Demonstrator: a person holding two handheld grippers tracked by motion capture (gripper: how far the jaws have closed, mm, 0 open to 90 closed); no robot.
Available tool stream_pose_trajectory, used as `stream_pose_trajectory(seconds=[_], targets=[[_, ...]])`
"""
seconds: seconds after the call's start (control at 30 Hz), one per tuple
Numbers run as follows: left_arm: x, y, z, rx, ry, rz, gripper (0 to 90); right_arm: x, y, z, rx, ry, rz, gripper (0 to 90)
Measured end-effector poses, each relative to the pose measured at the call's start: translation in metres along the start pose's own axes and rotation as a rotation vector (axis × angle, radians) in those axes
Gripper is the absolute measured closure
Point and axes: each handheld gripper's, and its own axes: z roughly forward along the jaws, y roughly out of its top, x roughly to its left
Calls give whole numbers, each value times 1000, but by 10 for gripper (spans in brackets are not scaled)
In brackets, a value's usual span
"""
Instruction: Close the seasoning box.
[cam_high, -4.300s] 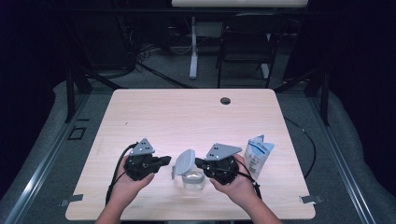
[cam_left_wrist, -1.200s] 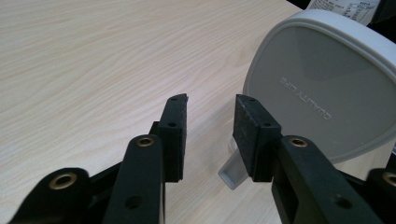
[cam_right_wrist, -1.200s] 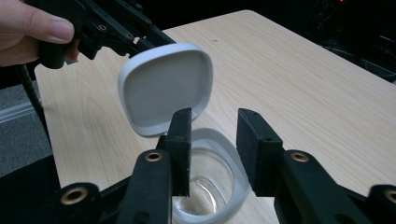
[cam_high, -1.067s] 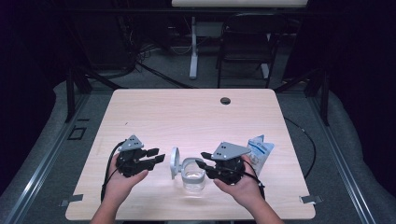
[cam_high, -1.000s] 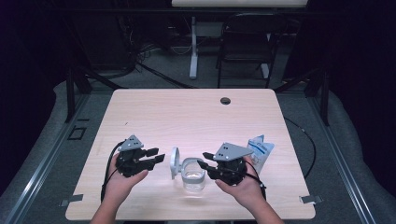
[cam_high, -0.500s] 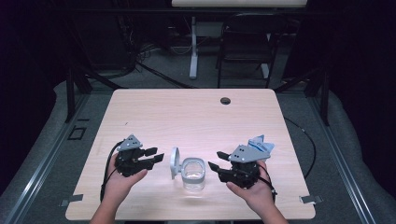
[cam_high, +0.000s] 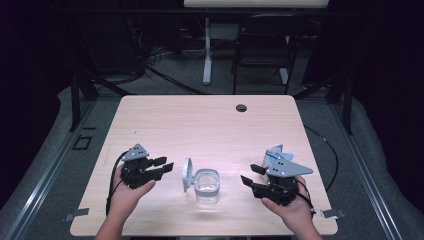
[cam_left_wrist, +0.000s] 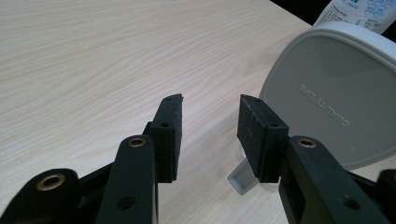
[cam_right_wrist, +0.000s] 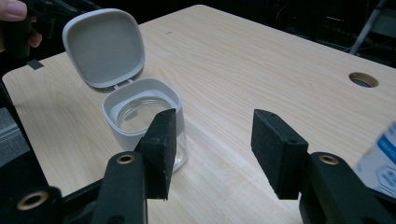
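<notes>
Near the front edge of the desk (cam_high: 210, 120), between the two hands, stands a small clear jar (cam_high: 206, 186) with a grey collar and a hinged flip lid (cam_high: 187, 173). Lid stands open, swung up on the jar's left side, inner face toward the left gripper (cam_high: 161, 167).

Contents: jar looks empty in the right gripper view; clear bottom visible through the mouth, nothing inside that can be made out.

Left gripper: released, nothing between its pads, poised just beside the raised lid without touching it. Right gripper (cam_high: 254, 175): jaws have just been opening, nothing between them; it sits well clear of the jar, on the right, close to a white-and-blue pouch (cam_high: 274, 154) behind it.

Handling, judged: jar probably light, rigid, smooth-walled plastic or glass; empty, so it would tip or slide easily if pushed at the top. Best hold appears to be across the grey collar or the clear body below it. Lid hinge looks thin; pressing the lid's free edge, with the body steadied, seems safer than pinching near the hinge. Pouch looks soft and pliable.
</notes>
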Motion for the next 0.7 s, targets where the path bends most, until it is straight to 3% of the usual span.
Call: stream_pose_trajectory(seconds=[0.23, 0.47, 0.7], targets=[[3, -1, -1, 0, 8, -22, 565, -7, -4, -9, -13, -16, 13, 514], [7, -2, -3, 16, 37, -19, 538, -15, -11, -15, 10, -40, 19, 514], [8, -3, -3, -3, 53, -32, 538, -21, -24, -17, 41, -51, 31, 520]])
